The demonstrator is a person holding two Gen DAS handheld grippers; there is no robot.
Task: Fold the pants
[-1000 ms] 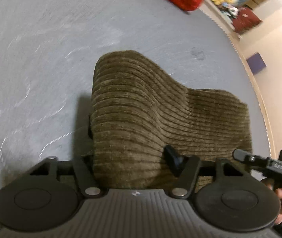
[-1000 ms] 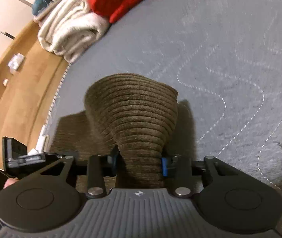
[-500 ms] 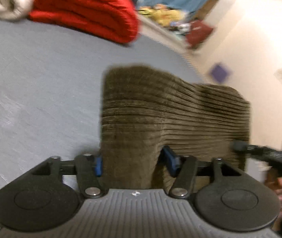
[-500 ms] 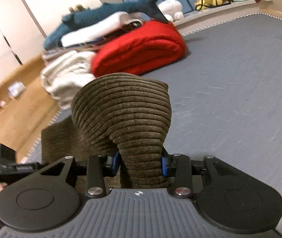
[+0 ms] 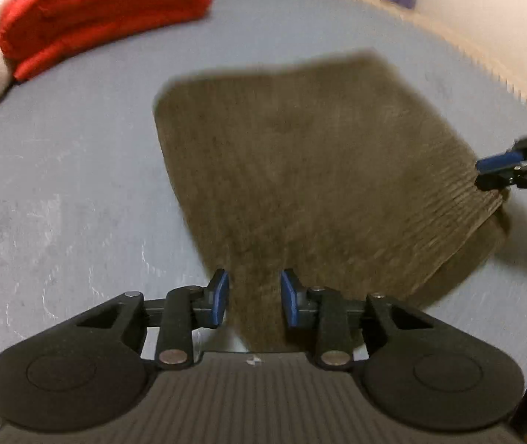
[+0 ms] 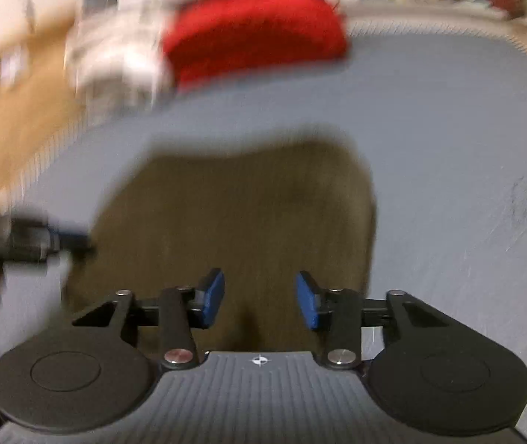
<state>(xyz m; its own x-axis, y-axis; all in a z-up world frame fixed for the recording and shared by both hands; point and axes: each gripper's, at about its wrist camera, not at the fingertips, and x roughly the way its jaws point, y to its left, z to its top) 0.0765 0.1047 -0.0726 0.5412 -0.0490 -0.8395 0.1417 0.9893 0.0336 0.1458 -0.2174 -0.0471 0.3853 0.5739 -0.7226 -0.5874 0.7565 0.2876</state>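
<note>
Left wrist view: the left gripper [image 5: 254, 298] has just been narrowing, its jaws apart with the folded brown pants [image 5: 300, 170] lying flat on the grey bed [image 5: 60, 185] beneath, apparently released to settle.

Right wrist view (badly blurred): the right gripper [image 6: 259, 298] has also been narrowing, its jaws apart above the pants, not clamping them.
</note>
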